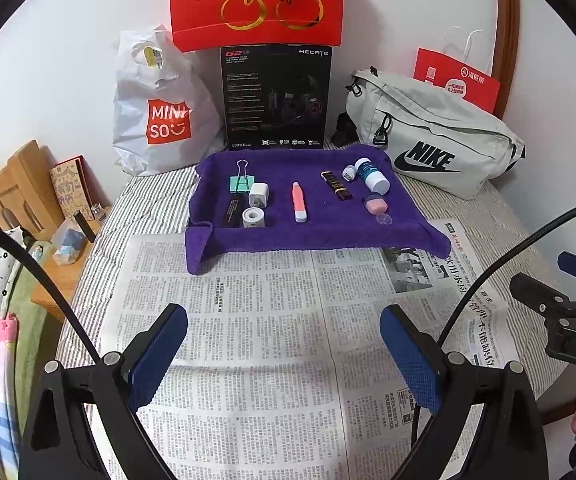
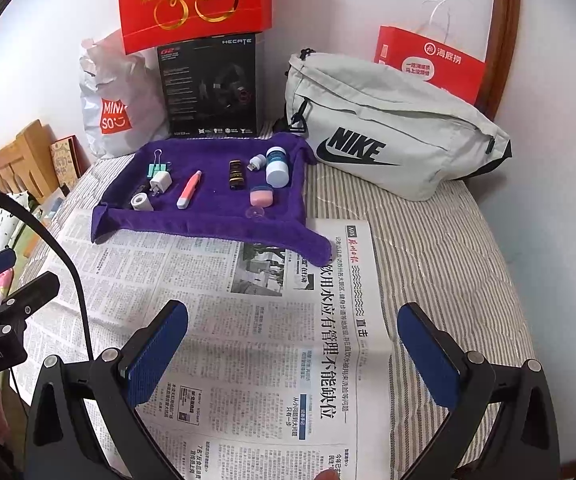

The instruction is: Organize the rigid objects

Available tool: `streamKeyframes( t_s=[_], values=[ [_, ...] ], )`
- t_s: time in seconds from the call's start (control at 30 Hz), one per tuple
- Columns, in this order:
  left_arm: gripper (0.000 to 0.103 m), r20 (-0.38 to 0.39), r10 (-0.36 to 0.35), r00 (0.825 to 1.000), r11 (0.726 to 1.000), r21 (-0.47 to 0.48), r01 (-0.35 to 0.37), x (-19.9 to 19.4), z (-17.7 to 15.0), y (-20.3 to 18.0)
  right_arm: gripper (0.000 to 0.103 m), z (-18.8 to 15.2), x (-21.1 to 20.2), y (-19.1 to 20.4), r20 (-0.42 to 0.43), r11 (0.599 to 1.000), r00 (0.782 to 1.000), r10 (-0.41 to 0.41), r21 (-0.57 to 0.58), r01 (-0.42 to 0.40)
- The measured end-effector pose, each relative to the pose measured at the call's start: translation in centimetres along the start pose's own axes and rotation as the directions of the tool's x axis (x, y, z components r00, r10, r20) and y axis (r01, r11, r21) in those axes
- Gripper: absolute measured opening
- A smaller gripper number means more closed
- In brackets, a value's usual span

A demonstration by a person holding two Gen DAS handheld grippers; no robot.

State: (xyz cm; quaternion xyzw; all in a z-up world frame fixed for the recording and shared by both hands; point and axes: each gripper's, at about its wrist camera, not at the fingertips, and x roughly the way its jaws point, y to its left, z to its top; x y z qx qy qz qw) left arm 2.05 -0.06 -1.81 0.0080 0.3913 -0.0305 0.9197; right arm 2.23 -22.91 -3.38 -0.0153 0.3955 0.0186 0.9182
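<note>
Across the far half of the striped bed, at twelve o'clock from both claws, a purple terry towel (image 1: 328,232) carries the small rigid things. At its ten o'clock corner lie a mint-green metal binder clip (image 1: 242,182), a white plastic plug adapter (image 1: 258,195) and a white tape roll (image 1: 253,217). At centre rests a pink-and-white plastic pen-shaped tube (image 1: 299,202); it looks light and stiff, likely slick, best pinched across its middle. Toward two o'clock sit a black-and-gold lipstick-like stick (image 1: 336,186), a white-capped teal bottle (image 1: 372,175) on its side, which may roll, and a pink round case (image 1: 376,204). The left claw (image 1: 283,354) and right claw (image 2: 292,354) hover spread and empty over the printed newspaper sheet (image 1: 255,340). Open room lies above the newspaper; the towel's raised front fold, and the grey fabric Nike bag (image 1: 440,140) crowding its three o'clock edge, limit approach.
</note>
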Motion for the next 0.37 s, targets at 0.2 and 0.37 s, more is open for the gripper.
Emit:
streamKeyframes(
  t_s=[0.2,0.37],
  values=[
    [0.097,0.001,-0.002,1.000,1.000,0.001,0.002,0.07,0.01,-0.03,0.103,-0.01,0.08,-0.08,-0.004,1.000,1.000,-0.003,0.000,0.003],
    [0.101,0.012,0.003,1.000,1.000,0.008,-0.003,0.21,0.11,-0.12,0.103,-0.01,0.53,-0.11,-0.012,1.000,1.000,-0.003,-0.002,0.003]
  ],
)
